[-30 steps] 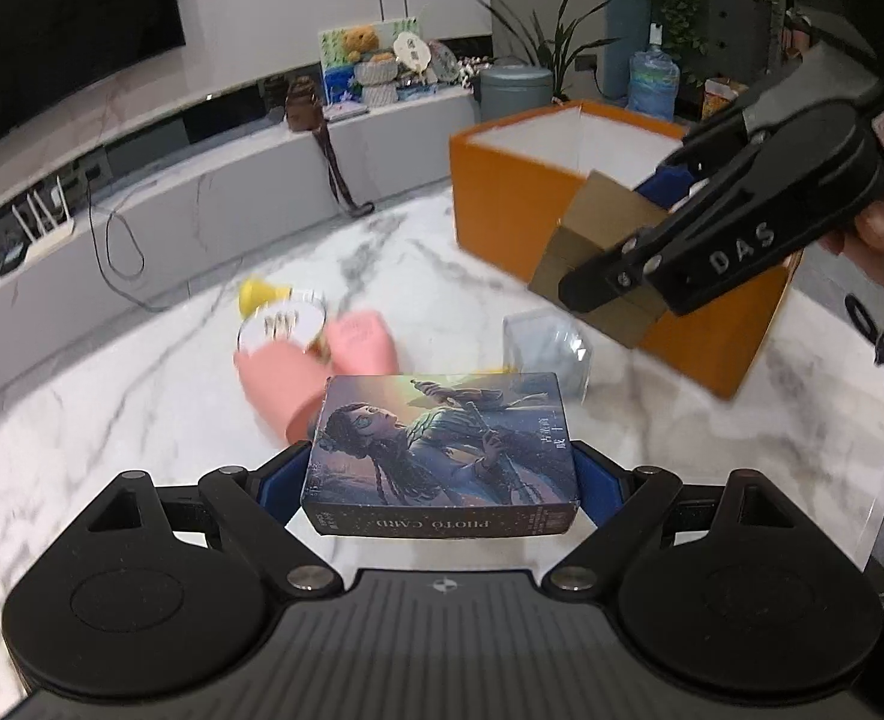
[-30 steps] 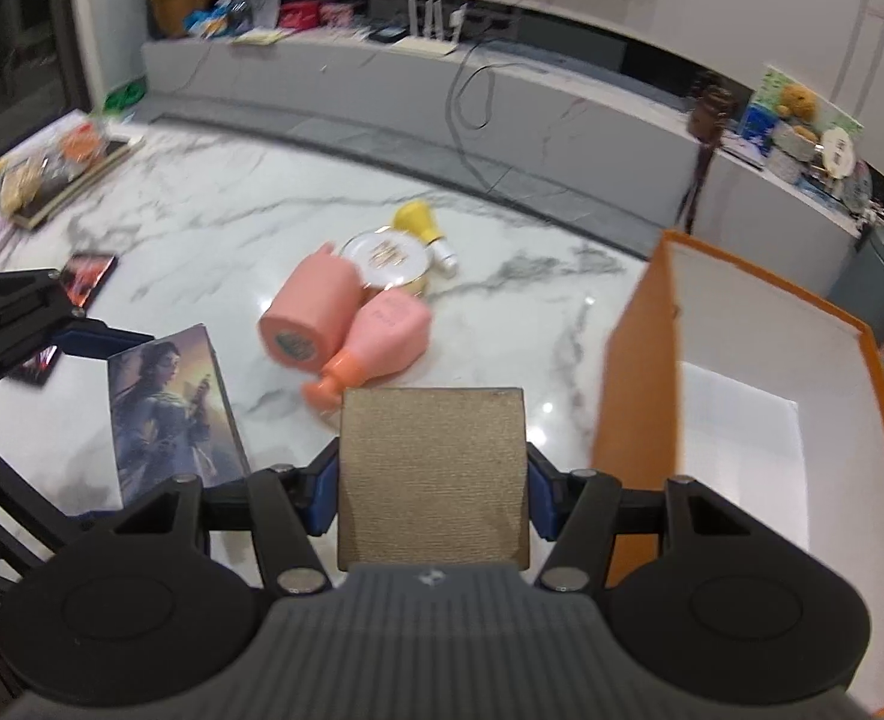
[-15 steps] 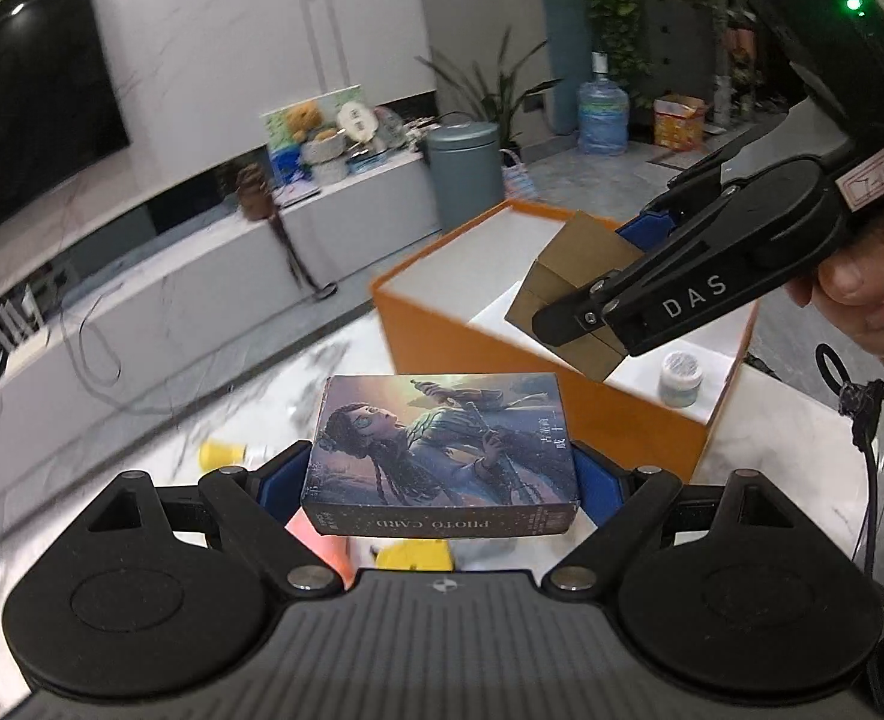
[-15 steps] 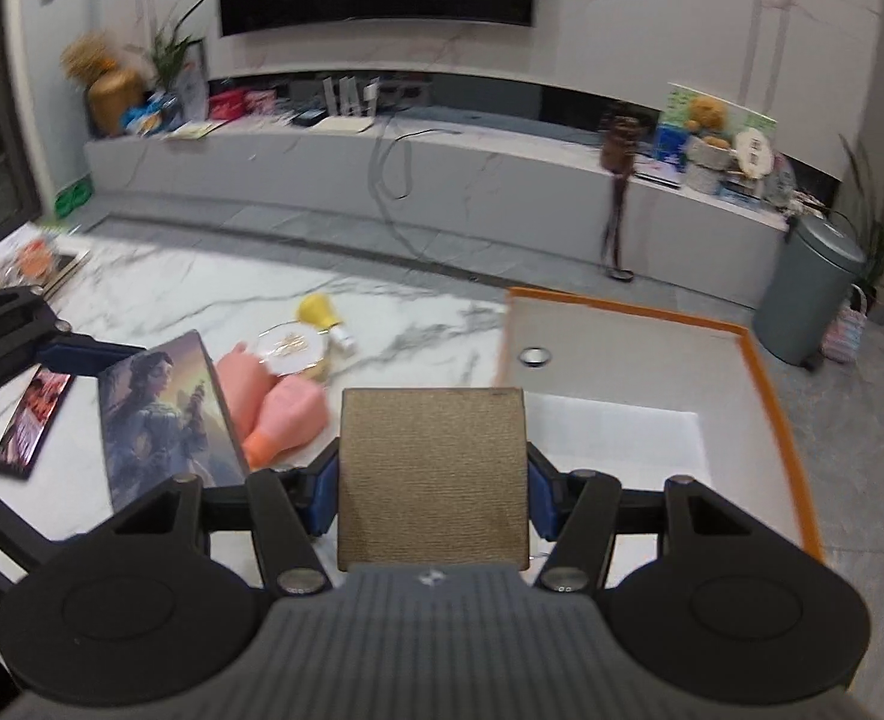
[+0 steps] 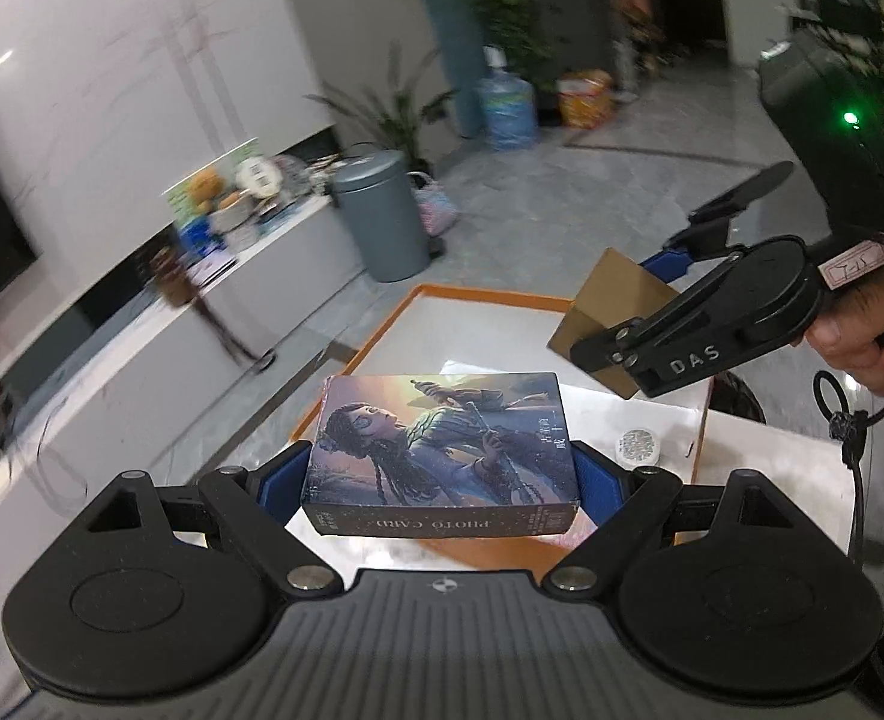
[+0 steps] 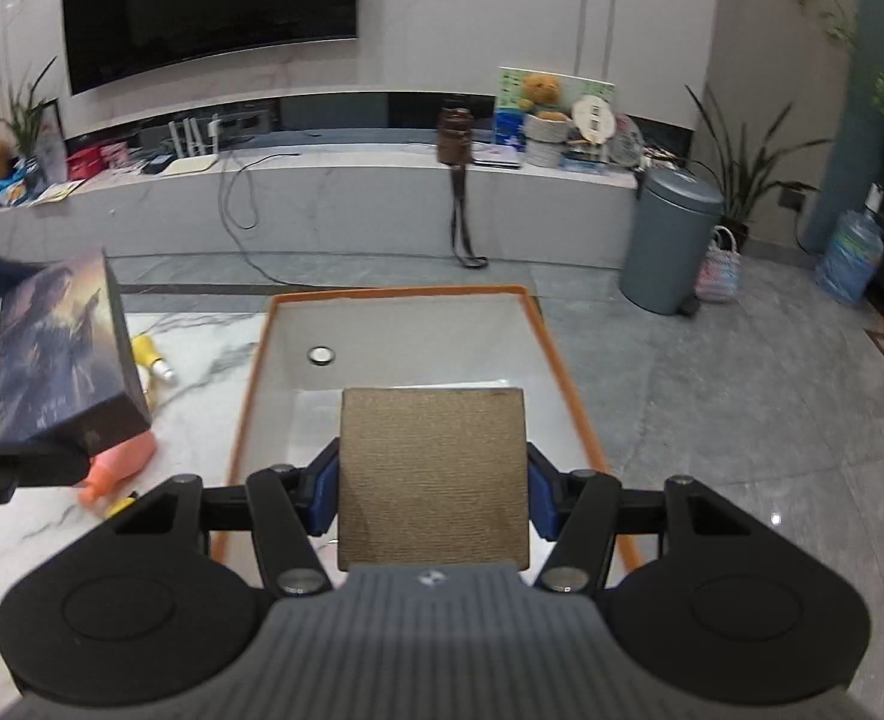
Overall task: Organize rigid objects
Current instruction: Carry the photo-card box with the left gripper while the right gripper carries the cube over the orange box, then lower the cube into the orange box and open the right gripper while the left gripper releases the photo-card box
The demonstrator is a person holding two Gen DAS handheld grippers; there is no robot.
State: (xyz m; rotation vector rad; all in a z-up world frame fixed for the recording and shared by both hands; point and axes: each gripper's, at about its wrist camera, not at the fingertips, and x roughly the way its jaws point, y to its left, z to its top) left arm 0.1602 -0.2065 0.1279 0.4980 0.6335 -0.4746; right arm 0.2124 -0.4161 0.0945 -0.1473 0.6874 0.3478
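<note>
My left gripper is shut on a photo card box with a painted figure on its lid, held over the near edge of the orange storage box. My right gripper is shut on a flat brown cardboard box above the white inside of the orange storage box. In the left wrist view the right gripper hangs at the right with the brown box. A small round tin lies inside the storage box. The photo card box shows at the left of the right wrist view.
Pink bottles and a yellow item lie on the marble table left of the storage box. A grey bin and a water jug stand on the floor beyond. A long low white counter runs behind.
Both grippers have swung from over the marble table to above the orange storage box, rising a little and rolling. Each still holds its box. The pink bottles have slid out of the left wrist view.
</note>
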